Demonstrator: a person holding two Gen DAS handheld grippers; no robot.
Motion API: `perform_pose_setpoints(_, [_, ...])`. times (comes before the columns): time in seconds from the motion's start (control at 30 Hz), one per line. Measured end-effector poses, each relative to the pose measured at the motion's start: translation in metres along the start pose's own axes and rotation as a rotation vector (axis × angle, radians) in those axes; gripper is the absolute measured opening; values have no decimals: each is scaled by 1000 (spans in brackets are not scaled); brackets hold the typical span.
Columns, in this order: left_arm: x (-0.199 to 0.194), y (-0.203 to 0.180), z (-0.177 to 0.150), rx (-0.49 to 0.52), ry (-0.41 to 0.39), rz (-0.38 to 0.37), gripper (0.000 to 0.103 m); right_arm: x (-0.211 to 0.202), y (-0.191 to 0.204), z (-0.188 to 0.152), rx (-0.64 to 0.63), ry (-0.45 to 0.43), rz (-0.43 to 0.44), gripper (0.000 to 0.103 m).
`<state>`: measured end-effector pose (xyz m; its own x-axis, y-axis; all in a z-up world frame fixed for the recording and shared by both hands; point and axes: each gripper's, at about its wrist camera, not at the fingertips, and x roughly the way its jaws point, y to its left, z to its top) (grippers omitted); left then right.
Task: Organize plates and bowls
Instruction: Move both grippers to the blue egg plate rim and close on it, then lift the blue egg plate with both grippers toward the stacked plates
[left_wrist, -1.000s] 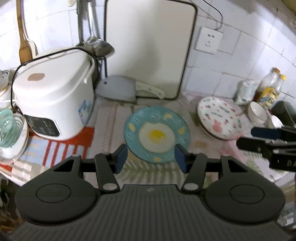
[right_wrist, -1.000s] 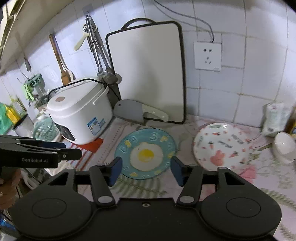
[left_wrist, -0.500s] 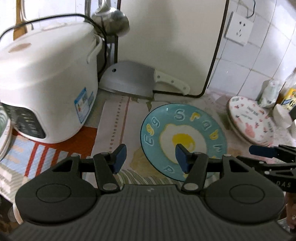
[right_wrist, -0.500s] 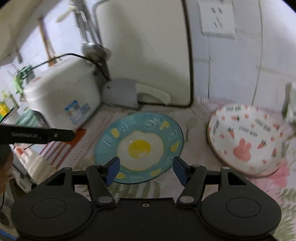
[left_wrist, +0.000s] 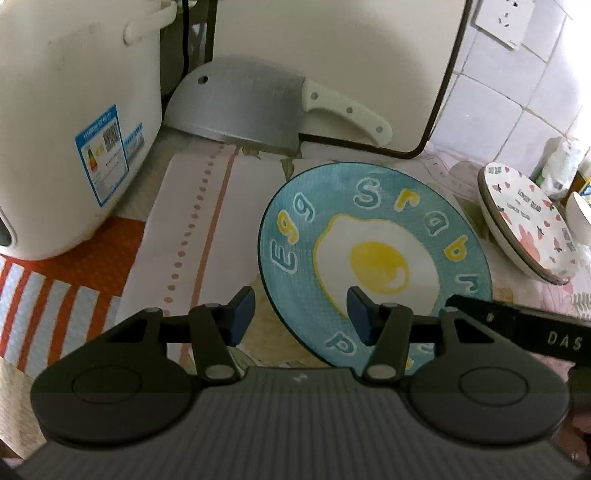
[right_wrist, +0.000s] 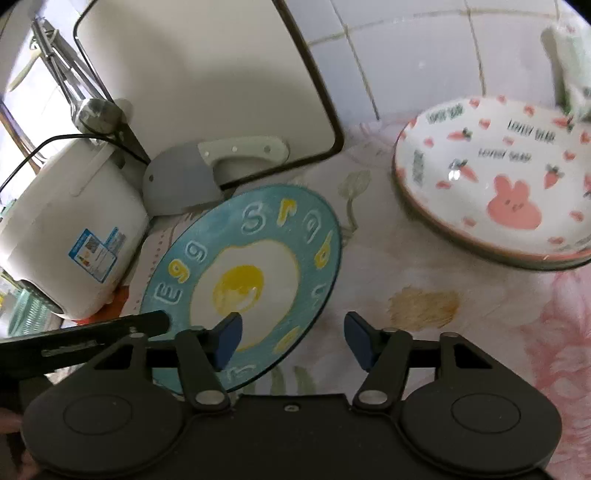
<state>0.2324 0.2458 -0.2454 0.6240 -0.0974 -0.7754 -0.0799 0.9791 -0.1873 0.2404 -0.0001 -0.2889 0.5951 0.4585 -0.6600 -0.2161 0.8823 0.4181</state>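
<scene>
Egg plate (left_wrist: 373, 254) | we have closed in since a second ago | both hand-held grippers, left (left_wrist: 301, 314) and right (right_wrist: 291, 338), spread, empty | pickup looks imminent

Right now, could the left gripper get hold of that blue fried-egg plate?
Probably yes. The left gripper is open, straddling the blue fried-egg plate's near-left rim, with nothing between. The plate lies flat on the cloth, so sliding a finger underneath may be awkward.
</scene>
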Motion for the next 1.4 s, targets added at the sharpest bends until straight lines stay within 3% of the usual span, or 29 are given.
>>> perform_pose_setpoints(0.1, [1, -1, 1, -8, -1, -7, 49, 5, 1, -1, 27, 29, 27, 50])
perform_pose_setpoints(0.27, [14, 5, 1, -68, 67, 6, 24, 9, 1, -4, 50, 19, 20, 39])
perform_pose_setpoints(0.33, [16, 10, -1, -109, 62, -10, 24, 9, -2, -4, 47, 19, 3, 23])
perform_pose_setpoints(0.37, [16, 11, -2, -127, 58, -12, 24, 9, -4, -4, 50, 22, 2, 21])
perform_pose_setpoints(0.57, [16, 3, 3, -174, 91, 41, 24, 11, -8, 6, 48, 75, 18, 21])
perform_pose_setpoints(0.67, [14, 0, 10, -189, 130, 65, 24, 12, 0, 18, -12, 139, -4, 23])
perform_pose_setpoints(1.07, [-44, -49, 16, -93, 153, 119, 23, -31, -9, 45, -63, 248, 66, 24])
perform_pose_setpoints(1.4, [-109, -103, 30, -3, 99, 84, 23, -117, -19, 56, -43, 186, 82, 25])
